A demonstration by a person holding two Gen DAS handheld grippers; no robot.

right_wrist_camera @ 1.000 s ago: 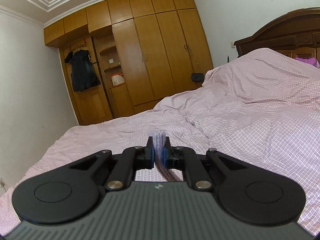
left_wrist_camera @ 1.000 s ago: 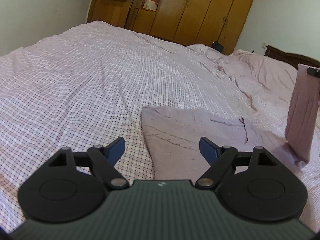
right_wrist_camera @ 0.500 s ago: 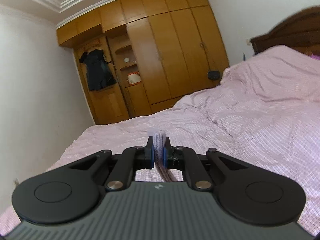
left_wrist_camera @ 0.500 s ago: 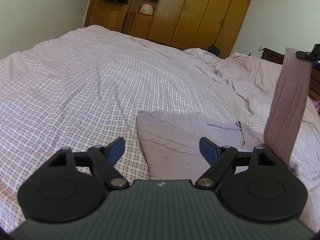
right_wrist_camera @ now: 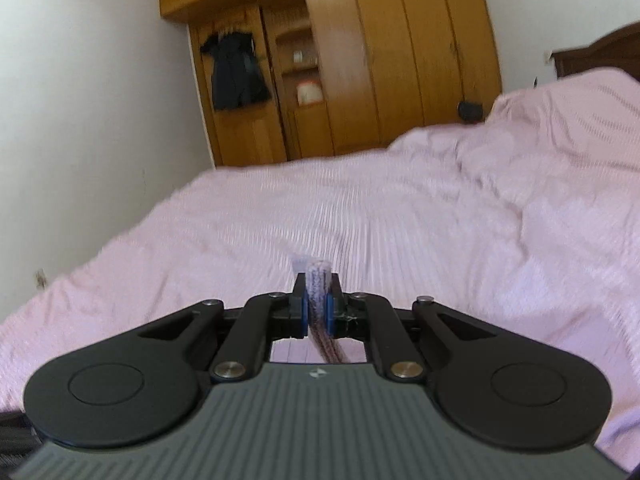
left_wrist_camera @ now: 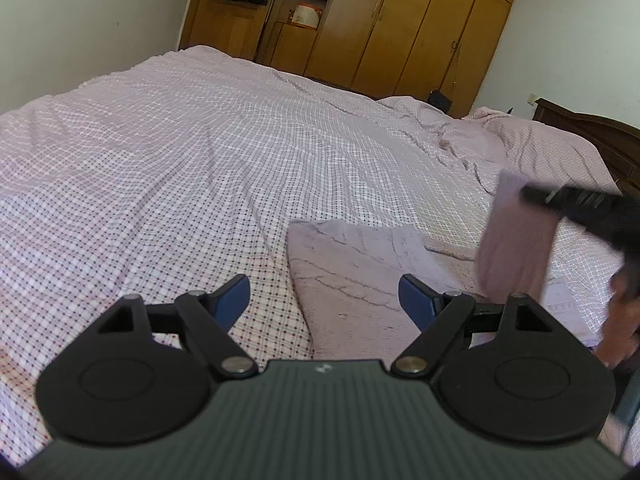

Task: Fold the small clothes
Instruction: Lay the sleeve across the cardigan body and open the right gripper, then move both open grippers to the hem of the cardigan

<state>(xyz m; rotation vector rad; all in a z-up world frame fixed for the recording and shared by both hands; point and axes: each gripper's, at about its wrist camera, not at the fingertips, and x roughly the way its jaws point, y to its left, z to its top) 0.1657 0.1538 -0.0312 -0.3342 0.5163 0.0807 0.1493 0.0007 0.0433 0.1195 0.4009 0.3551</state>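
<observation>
Left gripper [left_wrist_camera: 324,296] hovers, jaws spread wide, over the mauve garment [left_wrist_camera: 360,276] lying on the bed [left_wrist_camera: 200,152]; right gripper [right_wrist_camera: 318,300] jaws pinch its lifted end

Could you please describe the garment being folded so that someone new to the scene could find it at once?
Start at the big bed under its pink checked sheet. Near its front edge lies a mauve knitted garment, one end lifted by the right gripper. Unlike the sheet, it is plain and fuzzy.

One knit garment [left_wrist_camera: 360,276], one bed [left_wrist_camera: 200,152], two grippers.
</observation>
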